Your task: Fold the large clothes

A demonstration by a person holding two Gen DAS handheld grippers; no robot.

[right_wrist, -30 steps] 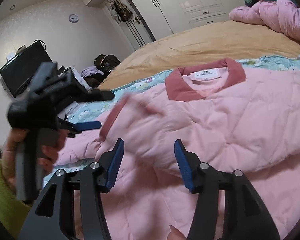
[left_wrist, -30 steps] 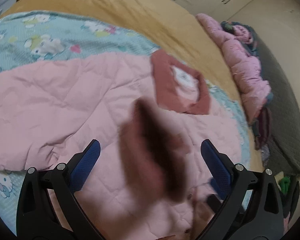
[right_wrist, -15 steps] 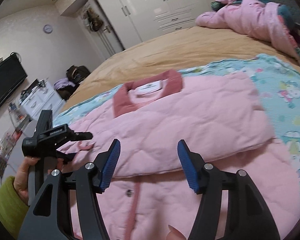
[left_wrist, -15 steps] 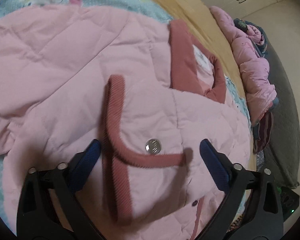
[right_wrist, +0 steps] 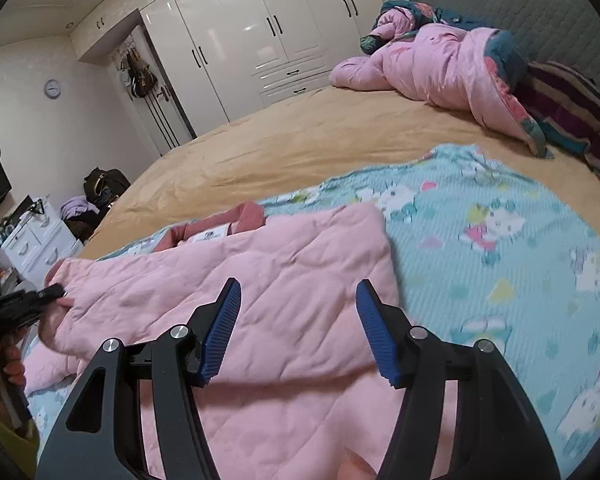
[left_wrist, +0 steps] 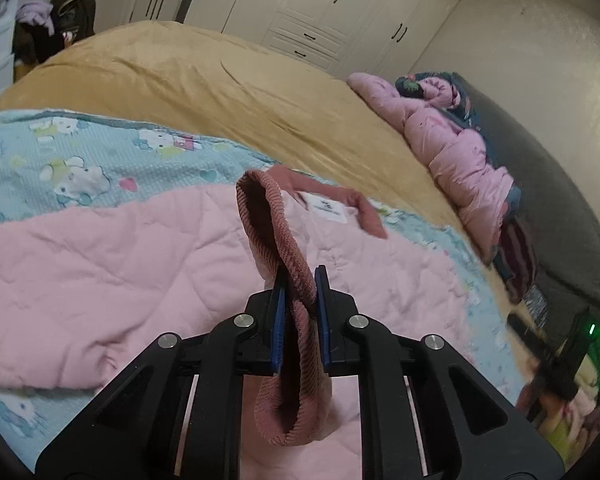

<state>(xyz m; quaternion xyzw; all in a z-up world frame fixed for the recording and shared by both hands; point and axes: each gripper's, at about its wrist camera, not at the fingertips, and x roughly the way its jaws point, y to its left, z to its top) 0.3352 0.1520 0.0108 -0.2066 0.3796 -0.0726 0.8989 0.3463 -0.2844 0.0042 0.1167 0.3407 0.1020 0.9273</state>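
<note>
The left gripper (left_wrist: pixel 300 296) pinches the ribbed sleeve cuff (left_wrist: pixel 288 264) while the right gripper (right_wrist: pixel 298 332) hovers spread apart over the pink quilted jacket (right_wrist: pixel 260 280), whose collar (right_wrist: pixel 220 226) lies ahead.

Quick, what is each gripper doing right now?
Left gripper: shut on the ribbed dusty-red cuff of the pink quilted jacket.
Right gripper: open, holding nothing.
</note>
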